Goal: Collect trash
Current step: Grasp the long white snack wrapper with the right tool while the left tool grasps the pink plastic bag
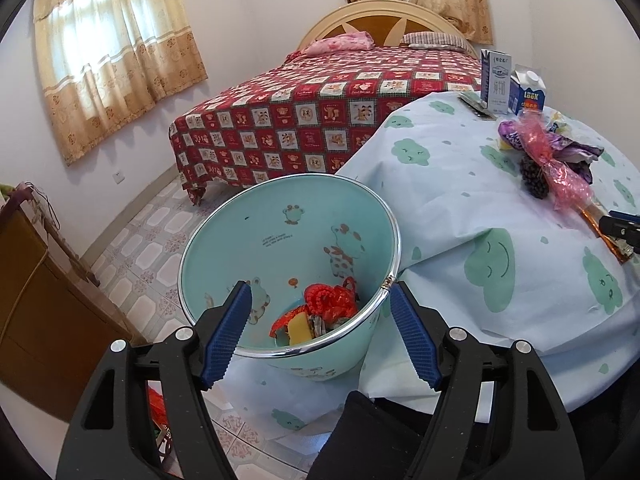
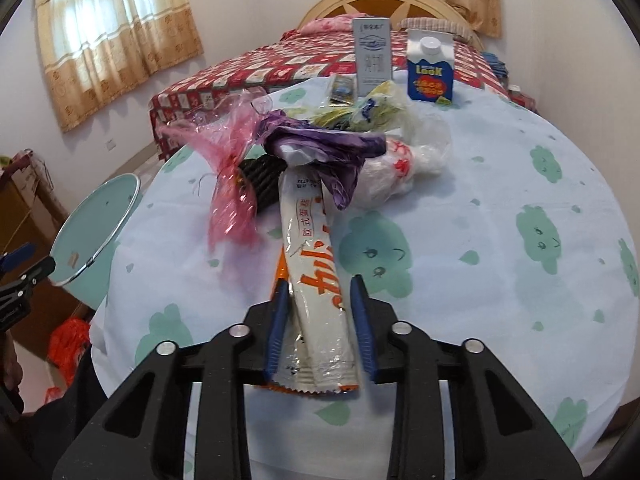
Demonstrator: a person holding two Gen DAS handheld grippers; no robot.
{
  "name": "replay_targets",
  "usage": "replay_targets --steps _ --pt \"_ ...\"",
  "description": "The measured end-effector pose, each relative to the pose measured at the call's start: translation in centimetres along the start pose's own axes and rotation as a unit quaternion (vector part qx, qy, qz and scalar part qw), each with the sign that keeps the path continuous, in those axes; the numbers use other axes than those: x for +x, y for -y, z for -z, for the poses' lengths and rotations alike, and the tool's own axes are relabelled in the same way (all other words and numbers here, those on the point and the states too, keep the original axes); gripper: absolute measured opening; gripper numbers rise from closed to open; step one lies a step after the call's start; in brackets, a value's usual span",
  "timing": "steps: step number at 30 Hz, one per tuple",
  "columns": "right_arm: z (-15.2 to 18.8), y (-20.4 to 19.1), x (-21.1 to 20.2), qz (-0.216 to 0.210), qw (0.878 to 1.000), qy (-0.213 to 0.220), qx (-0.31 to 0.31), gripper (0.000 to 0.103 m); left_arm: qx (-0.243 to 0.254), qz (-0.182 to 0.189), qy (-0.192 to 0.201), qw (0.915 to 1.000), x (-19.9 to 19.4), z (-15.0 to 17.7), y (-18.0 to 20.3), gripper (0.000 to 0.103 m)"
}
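- White-and-orange plastic wrapper (image 2: 320,280) lies on the cloth-covered surface (image 2: 500,280), between the right tongs' (image 2: 322,292) narrowed jaws; pad contact unclear.
- Trash pile (image 2: 320,148) touches its far end.
- Mint bin (image 1: 288,264), holding scraps, sits beside the surface, its near rim between the left tongs' (image 1: 320,300) wide-open jaws.

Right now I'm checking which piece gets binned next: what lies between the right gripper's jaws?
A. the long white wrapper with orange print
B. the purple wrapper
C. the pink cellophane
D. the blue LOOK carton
A: the long white wrapper runs between the right gripper and its blue jaws on the table.
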State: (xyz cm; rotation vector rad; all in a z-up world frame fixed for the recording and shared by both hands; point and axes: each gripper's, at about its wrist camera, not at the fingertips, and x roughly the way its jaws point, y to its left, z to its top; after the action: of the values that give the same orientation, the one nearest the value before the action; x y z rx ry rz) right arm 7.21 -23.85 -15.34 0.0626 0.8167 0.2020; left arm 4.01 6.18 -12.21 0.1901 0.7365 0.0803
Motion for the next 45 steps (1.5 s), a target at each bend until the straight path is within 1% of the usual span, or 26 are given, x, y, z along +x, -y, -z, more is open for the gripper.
replay_targets --steps 3,12,14,18,22,24,31,32,34,35,38,41,44,45 --pt "-0.1 -0.2 0.1 -0.017 1.0 -0.006 -0.001 0.023 0.003 0.001 0.003 1.0 -0.3 -0.2 0.3 0.071" --pt "-0.1 -0.3 0.4 -0.028 1.0 -0.001 0.004 0.023 0.006 0.0 0.006 1.0 -0.9 -0.6 1.4 0.071" --pt "-0.1 -0.5 -0.3 -0.036 0.999 0.017 0.0 0.02 0.006 0.0 0.008 0.9999 -1.1 -0.8 1.6 0.071" --pt "-0.2 -0.8 -2.4 -0.042 0.998 0.045 -0.001 0.02 0.003 0.002 0.016 0.9999 -1.8 -1.7 2.1 0.071" --pt "-0.4 0.1 -4.8 -0.025 0.997 0.072 0.01 0.02 0.003 0.007 0.024 0.9997 -2.3 -2.7 3.2 0.071" --pt "-0.3 1.3 -5.7 -0.01 0.996 0.083 0.019 0.02 0.004 0.01 0.025 0.9996 -2.3 -3.0 3.9 0.071" --pt "0.5 5.8 -6.8 0.037 0.993 0.101 0.047 0.02 0.008 0.026 0.018 0.9995 -1.6 -4.2 7.4 0.071" --pt "0.7 6.2 -6.8 0.04 0.993 0.103 0.048 0.02 0.007 0.031 0.017 0.9993 -1.6 -4.4 8.0 0.072" --pt "1.1 6.8 -6.7 0.042 0.992 0.105 0.05 0.02 0.01 0.038 0.019 0.9991 -1.7 -4.7 9.2 0.076" --pt "1.2 7.0 -6.7 0.042 0.992 0.107 0.05 0.021 0.013 0.04 0.021 0.9989 -1.6 -4.9 9.8 0.076" --pt "1.7 7.3 -6.4 0.04 0.992 0.11 0.046 0.021 0.027 0.036 0.022 0.9987 -0.5 -5.3 11.4 0.076" --pt "2.1 7.3 -6.1 0.038 0.992 0.11 0.043 0.021 0.044 0.033 0.009 0.9984 1.9 -5.3 12.8 0.076" --pt "2.3 7.3 -5.6 0.032 0.993 0.109 0.044 0.021 0.045 0.037 -0.005 0.9983 4.0 -5.7 13.4 0.075" --pt "2.4 7.3 -5.5 0.032 0.993 0.108 0.044 0.021 0.048 0.037 -0.006 0.9982 4.5 -5.8 13.6 0.067"
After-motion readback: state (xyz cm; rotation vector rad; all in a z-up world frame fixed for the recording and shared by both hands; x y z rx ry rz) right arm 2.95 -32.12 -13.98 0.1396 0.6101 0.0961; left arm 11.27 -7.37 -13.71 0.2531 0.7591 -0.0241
